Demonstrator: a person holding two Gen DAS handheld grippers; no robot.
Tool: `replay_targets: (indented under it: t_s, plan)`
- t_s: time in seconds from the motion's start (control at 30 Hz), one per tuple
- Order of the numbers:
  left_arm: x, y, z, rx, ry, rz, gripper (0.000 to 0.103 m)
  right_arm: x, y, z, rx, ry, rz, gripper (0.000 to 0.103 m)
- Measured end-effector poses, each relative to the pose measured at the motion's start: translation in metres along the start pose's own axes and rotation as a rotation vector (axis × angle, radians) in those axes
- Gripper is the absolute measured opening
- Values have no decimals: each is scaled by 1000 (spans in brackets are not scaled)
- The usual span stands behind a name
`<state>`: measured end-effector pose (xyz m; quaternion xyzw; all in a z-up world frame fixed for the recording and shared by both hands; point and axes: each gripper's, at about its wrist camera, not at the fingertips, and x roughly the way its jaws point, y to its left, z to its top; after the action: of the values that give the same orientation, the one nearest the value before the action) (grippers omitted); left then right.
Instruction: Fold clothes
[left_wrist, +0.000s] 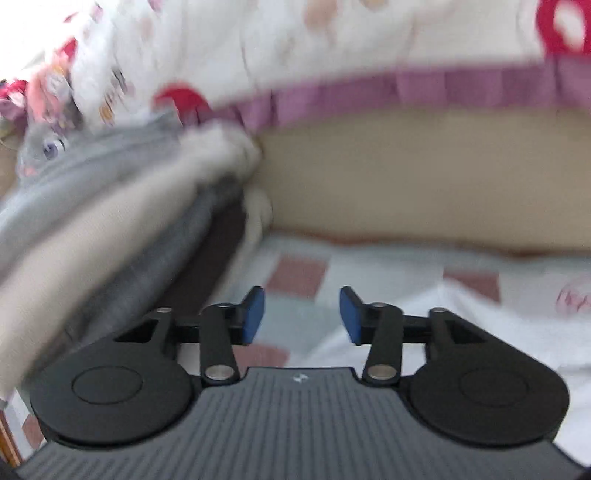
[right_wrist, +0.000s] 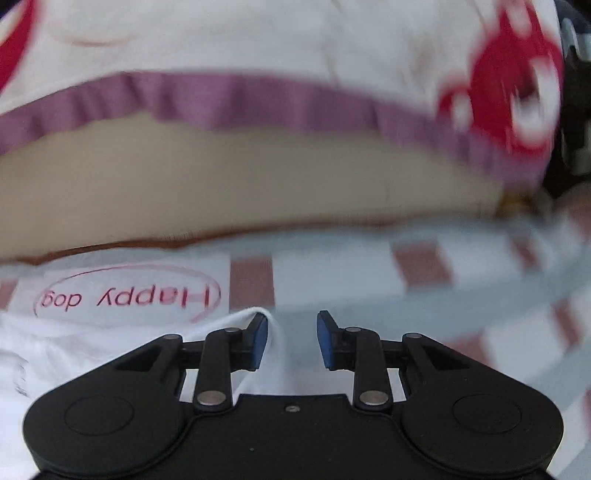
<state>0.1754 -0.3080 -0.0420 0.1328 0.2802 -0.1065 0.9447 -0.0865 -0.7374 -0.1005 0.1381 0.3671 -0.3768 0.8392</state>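
A: Two grippers in view, one per wrist camera. Left gripper (left_wrist: 302, 315): blue-padded fingers (left_wrist: 254, 314) stand apart, nothing between them. Right gripper (right_wrist: 291, 339): fingers apart too; a raised corner of the white garment (right_wrist: 110, 347) lies in the gap against the left pad, not pinched.

B: Surroundings on the left side?

A: Stack of folded clothes (left_wrist: 122, 229) just left of the left gripper: grey, beige and dark brown layers, soft rounded fold edges, blurred. Nothing blocks either gripper ahead.

B: Garment details?

A: Thin, smooth white fabric, lying flat on the bed sheet (right_wrist: 424, 280). It carries a pink oval print (right_wrist: 127, 295) reading "Happy dog", seen upside down from the right wrist. In the left wrist view the same garment (left_wrist: 461, 325) spreads to the right of the fingers.

B: Surface and room?

A: Sheet is checked: white, pale grey-blue and dull red squares. Beyond it, a plain tan panel (left_wrist: 424, 177), matte. Above that hangs a white printed cover (right_wrist: 258, 44) with red shapes and a pleated purple frill (right_wrist: 229, 99). Both views are motion-blurred; finer detail unreadable.
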Motion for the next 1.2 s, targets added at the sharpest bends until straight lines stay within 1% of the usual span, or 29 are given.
replay_targets:
  t_s: [0.03,0.07,0.1,0.13,0.2,0.23,0.3,0.33,0.37,0.4,0.47,0.5,0.53,0.57,0.6,0.67,0.7,0.73,0.77,0.83,0.87,0.9,0.93,0.97,1.0,1.03,1.1,1.13,1.2]
  plan:
    - [-5,3,6,-24,-17,-19,48,-4,5,1,-43,-31,-19,34]
    - [-10,8,9,-55,-15,-53,48,-8,11,3,-87,-63,-38,36]
    - [-15,12,10,-98,-2,-113,48,-8,14,3,-113,-73,-62,37]
    - [-21,16,12,-141,11,-176,48,-4,12,3,-101,-50,-76,39]
    - [-21,13,9,-197,76,-354,49,4,2,4,-32,19,-69,39]
    - [-17,8,5,-203,118,-429,49,9,-9,3,48,63,-35,40]
    - [-11,-13,-3,-190,178,-491,50,20,-42,-3,300,171,96,40]
    - [-8,-24,-8,-183,207,-521,50,23,-57,-7,411,203,158,40]
    - [-5,-35,-13,-172,221,-529,50,24,-70,-12,507,213,215,40]
    - [-2,-47,-19,-159,238,-533,50,20,-79,-14,554,200,254,40]
    - [0,-68,-30,-134,261,-550,50,4,-81,-8,523,121,288,43]
    - [0,-76,-35,-128,263,-555,50,-6,-76,-4,472,69,302,44]
    - [-1,-82,-38,-125,262,-559,51,-15,-68,0,417,24,343,44]
    - [0,-86,-39,-133,259,-559,54,-22,-58,2,359,-17,411,44]
    - [1,-89,-40,-141,256,-560,59,-25,-44,3,288,-19,491,44]
    - [7,-91,-40,-176,271,-562,62,-23,-7,2,119,56,670,42]
    - [11,-94,-40,-183,291,-569,62,-19,13,-1,34,99,719,42]
    - [14,-97,-39,-189,311,-577,63,-14,34,-7,-49,148,726,42]
    - [18,-100,-39,-195,332,-584,67,-8,53,-13,-127,182,715,42]
    - [37,-105,-37,-192,386,-566,71,3,82,-24,-236,213,654,42]
    - [45,-109,-37,-188,420,-547,72,9,91,-28,-269,226,636,42]
    - [53,-112,-38,-189,456,-529,70,15,96,-31,-285,240,631,42]
    - [54,-116,-36,-157,443,-530,69,22,101,-33,-295,243,621,42]
    - [55,-120,-34,-124,429,-531,28,28,104,-32,-298,232,609,42]
    - [53,-126,-30,-74,410,-529,7,32,106,-30,-295,205,592,40]
    - [51,-132,-26,-23,391,-526,7,36,107,-28,-288,169,568,36]
    - [45,-139,-12,13,303,-516,7,36,100,-20,-226,80,502,32]
    - [44,-141,-3,9,253,-508,7,35,94,-16,-187,32,465,32]
    - [48,-139,16,-53,173,-486,9,32,83,-7,-110,-62,392,32]
